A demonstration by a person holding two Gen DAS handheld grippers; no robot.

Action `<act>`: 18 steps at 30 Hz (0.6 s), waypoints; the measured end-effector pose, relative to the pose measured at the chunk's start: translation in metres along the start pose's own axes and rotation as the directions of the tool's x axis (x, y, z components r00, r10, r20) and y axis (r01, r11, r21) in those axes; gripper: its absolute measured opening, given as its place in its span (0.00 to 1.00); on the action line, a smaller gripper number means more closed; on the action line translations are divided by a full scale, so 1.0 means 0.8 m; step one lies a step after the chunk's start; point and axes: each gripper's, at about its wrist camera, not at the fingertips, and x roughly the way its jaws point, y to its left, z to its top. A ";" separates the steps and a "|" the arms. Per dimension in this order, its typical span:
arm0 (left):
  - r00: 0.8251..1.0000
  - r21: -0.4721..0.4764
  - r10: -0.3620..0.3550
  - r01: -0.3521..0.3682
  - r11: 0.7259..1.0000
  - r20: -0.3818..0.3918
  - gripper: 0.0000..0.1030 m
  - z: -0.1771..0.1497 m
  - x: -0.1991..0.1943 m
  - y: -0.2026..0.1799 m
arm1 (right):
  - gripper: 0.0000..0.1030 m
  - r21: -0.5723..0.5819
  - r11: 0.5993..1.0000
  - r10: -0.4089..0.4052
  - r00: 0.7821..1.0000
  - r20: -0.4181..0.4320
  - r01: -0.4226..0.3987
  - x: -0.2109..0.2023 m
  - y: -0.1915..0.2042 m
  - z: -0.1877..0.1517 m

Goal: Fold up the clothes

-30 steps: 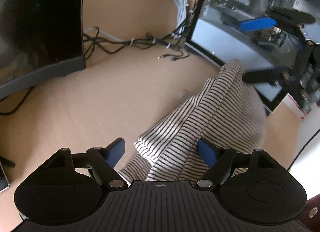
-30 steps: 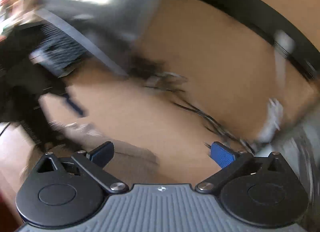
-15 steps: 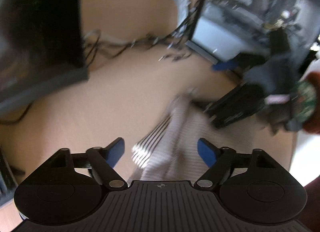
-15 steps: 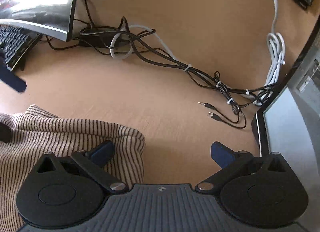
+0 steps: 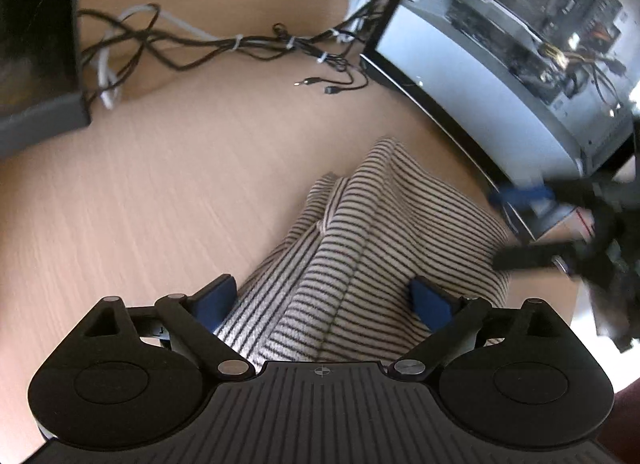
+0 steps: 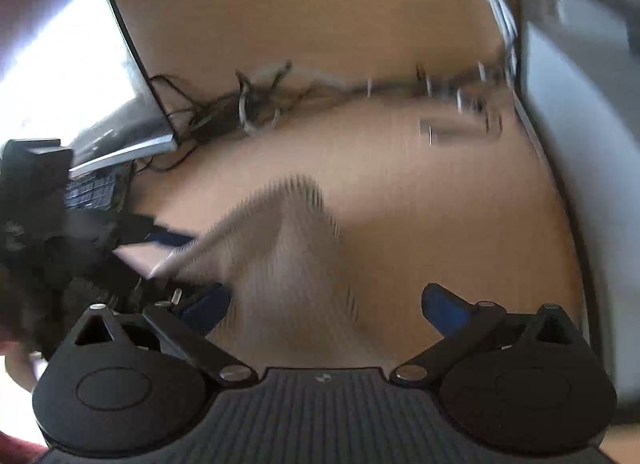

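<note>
A beige garment with thin dark stripes [image 5: 360, 248] lies bunched on the wooden desk [image 5: 160, 200]. My left gripper [image 5: 324, 300] is open, its blue pads on either side of the cloth, not closed on it. The right gripper also shows at the right edge of the left wrist view [image 5: 560, 224], blurred, beside the garment. In the right wrist view, which is motion-blurred, my right gripper [image 6: 326, 304] is open over the striped garment [image 6: 288, 256], and the left gripper [image 6: 80, 232] shows at the left.
A dark monitor [image 5: 36, 24] stands at the left and another screen [image 5: 500, 64] at the right. A tangle of black and white cables [image 5: 224, 44] lies along the back of the desk. A keyboard [image 6: 96, 188] sits under the left monitor.
Both grippers have swung about quickly. The garment now lies between the left gripper's open fingers, and the right gripper has shifted so the cloth sits between its fingers instead of at its left.
</note>
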 end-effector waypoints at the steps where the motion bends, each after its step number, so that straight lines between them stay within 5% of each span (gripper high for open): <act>1: 1.000 -0.011 -0.001 0.001 1.000 0.005 0.95 -0.001 -0.001 0.001 | 1.00 0.025 1.000 0.006 1.000 -0.023 -0.005 -0.001 -0.003 -0.010; 5: 1.000 -0.049 0.014 -0.013 0.999 0.016 0.95 -0.009 -0.007 0.005 | 0.98 0.094 0.995 0.048 0.995 -0.086 -0.040 0.013 -0.013 -0.030; 7: 0.999 -0.098 0.028 -0.026 0.995 0.019 0.95 -0.013 -0.007 0.010 | 0.84 0.149 0.986 0.095 0.990 -0.100 -0.080 0.025 -0.018 -0.033; 10: 0.999 -0.186 0.047 -0.041 0.982 0.027 0.93 -0.020 -0.009 0.017 | 0.78 0.211 0.968 0.150 0.986 -0.071 -0.132 0.040 -0.024 -0.016; 18: 0.998 -0.361 0.054 -0.042 0.932 0.023 0.91 -0.055 -0.025 0.018 | 0.80 -0.050 0.994 0.096 0.994 -0.046 -0.098 0.100 0.022 0.050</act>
